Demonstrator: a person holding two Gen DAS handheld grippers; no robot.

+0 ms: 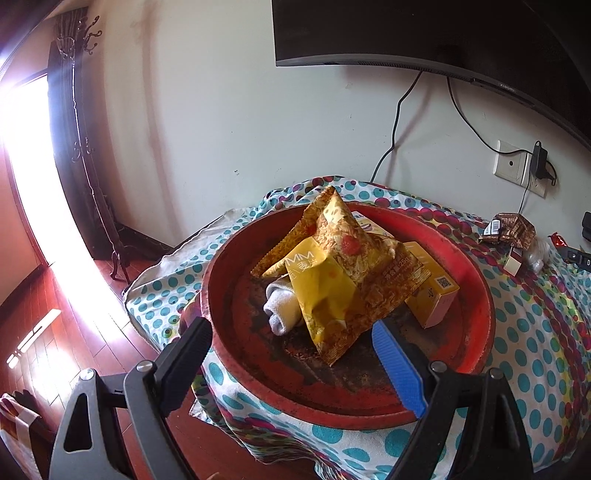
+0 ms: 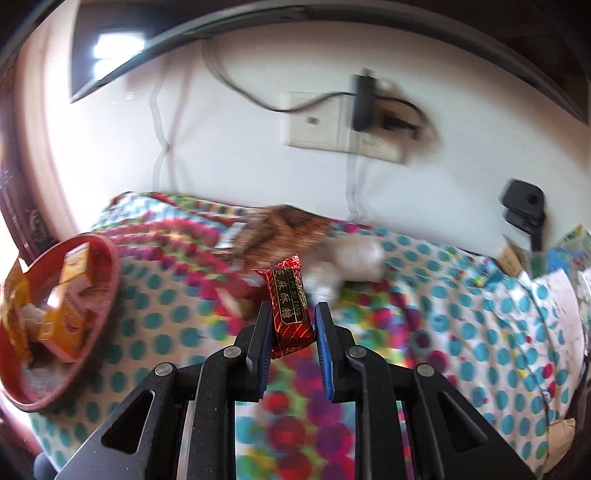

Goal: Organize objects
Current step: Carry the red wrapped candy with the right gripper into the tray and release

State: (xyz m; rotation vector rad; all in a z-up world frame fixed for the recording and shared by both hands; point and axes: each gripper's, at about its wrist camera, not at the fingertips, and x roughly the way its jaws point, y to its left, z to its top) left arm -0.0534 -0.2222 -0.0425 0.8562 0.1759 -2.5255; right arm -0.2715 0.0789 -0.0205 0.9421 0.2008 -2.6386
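Note:
A round red tray (image 1: pixel 476 295) sits on the polka-dot tablecloth (image 1: pixel 535 350). It holds a yellow snack bag (image 1: pixel 343 269), a rolled white cloth (image 1: pixel 282 308) and a yellow box (image 1: pixel 436 295). My left gripper (image 1: pixel 291 343) is open and empty over the tray's near rim. My right gripper (image 2: pixel 291 314) is shut on a red wrapped candy (image 2: pixel 290 306) and holds it above the tablecloth (image 2: pixel 461 314). The tray also shows at the left of the right wrist view (image 2: pixel 107 280).
A brown snack packet (image 1: pixel 511 227) and a small white packet (image 1: pixel 533 253) lie on the cloth right of the tray. A wall socket with a plugged charger (image 1: pixel 541 160) and a monitor (image 1: pixel 443 33) are behind. The table's left edge drops to wooden floor (image 1: pixel 74 314).

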